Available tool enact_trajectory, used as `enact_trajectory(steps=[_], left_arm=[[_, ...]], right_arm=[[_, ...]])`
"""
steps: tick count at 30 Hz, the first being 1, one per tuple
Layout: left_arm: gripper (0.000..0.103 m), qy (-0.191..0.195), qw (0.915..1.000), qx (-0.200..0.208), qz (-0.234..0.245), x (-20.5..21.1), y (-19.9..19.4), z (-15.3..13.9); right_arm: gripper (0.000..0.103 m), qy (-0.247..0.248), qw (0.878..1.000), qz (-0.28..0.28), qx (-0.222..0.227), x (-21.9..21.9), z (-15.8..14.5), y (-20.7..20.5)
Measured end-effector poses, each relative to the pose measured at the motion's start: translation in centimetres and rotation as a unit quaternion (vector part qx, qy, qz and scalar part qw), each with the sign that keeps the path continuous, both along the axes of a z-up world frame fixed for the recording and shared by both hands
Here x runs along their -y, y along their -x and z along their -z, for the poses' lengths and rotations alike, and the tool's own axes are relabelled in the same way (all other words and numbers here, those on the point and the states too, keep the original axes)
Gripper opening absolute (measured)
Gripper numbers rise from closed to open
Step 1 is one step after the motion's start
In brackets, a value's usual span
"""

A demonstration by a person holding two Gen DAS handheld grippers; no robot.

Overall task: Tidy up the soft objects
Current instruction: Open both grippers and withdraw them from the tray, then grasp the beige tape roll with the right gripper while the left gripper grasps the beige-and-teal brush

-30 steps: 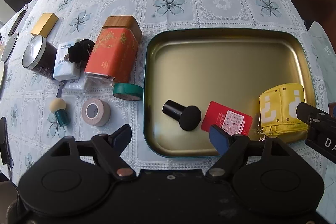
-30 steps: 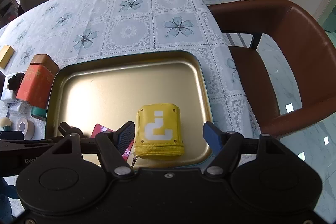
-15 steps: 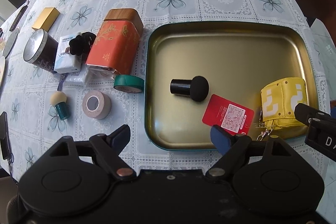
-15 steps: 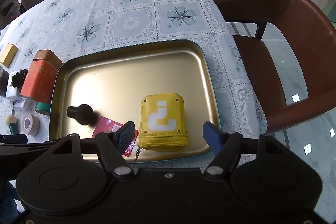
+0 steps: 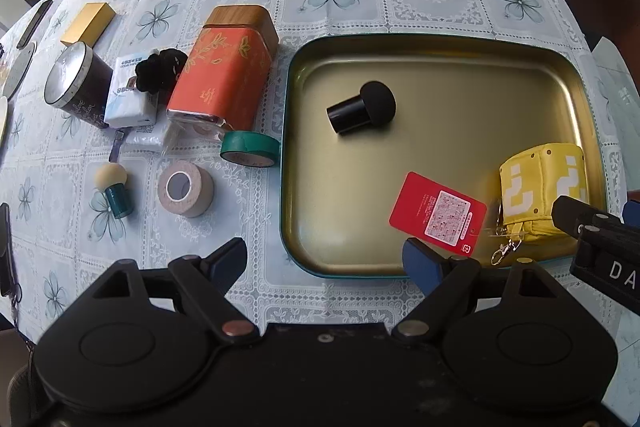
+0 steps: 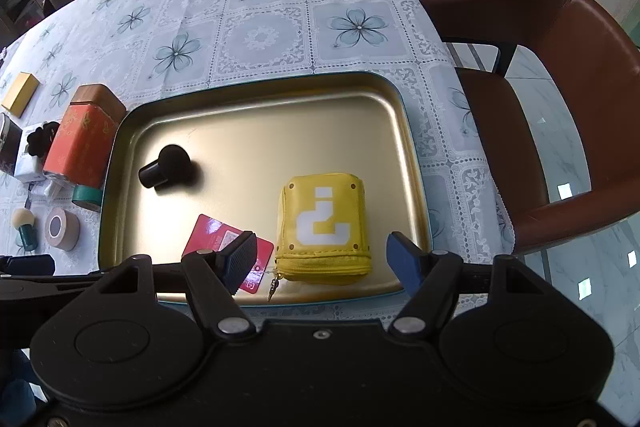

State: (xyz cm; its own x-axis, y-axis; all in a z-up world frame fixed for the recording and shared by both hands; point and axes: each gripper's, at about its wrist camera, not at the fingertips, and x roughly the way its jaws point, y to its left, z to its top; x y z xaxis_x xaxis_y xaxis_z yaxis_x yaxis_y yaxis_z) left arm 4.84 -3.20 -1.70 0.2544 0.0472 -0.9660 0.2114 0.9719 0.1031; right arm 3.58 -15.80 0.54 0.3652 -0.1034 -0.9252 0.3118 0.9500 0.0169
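Saw black puff (image 5: 362, 107) rolled from beside red tag (image 5: 438, 213) toward tray's (image 5: 440, 39) far left corner, lying inside. Held left gripper (image 5: 324, 253) and right gripper (image 6: 320, 249) wide apart, empty. Judged puff placed; left beige puff (image 5: 114, 189) near table's left edge.

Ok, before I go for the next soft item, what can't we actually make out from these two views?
- White packet, left wrist view: partly covered by the black scrunchie; print too small to read.
- Red tag, right wrist view: near corner hidden behind the right gripper's fingers.
- Dark object, left wrist view: cut off by the left edge.
- Clear wrapper under the orange tin: contents unclear.
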Motion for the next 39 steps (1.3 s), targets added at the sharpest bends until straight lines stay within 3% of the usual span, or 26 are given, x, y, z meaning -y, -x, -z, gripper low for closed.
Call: enact_trajectory(steps=[25,31,39], left_arm=[[0.085,0.018,0.9996,-0.015,-0.013,-3.5,0.0,1.0],[0.085,0.019,0.9997,-0.004,-0.017,-7.2,-1.0,0.9],[0.085,-0.008,0.9982,0.006,-0.059,-17.2,-2.8,2.3]], right_arm=[[0.068,0.013,1.000,-0.006,-0.014,-2.8,0.4,-0.6],[0.068,0.017,1.000,0.004,-0.004,-5.3,-0.1,-0.9],[0.068,0.016,0.999,-0.034,0.024,-12.0,-0.7,-2.3]])
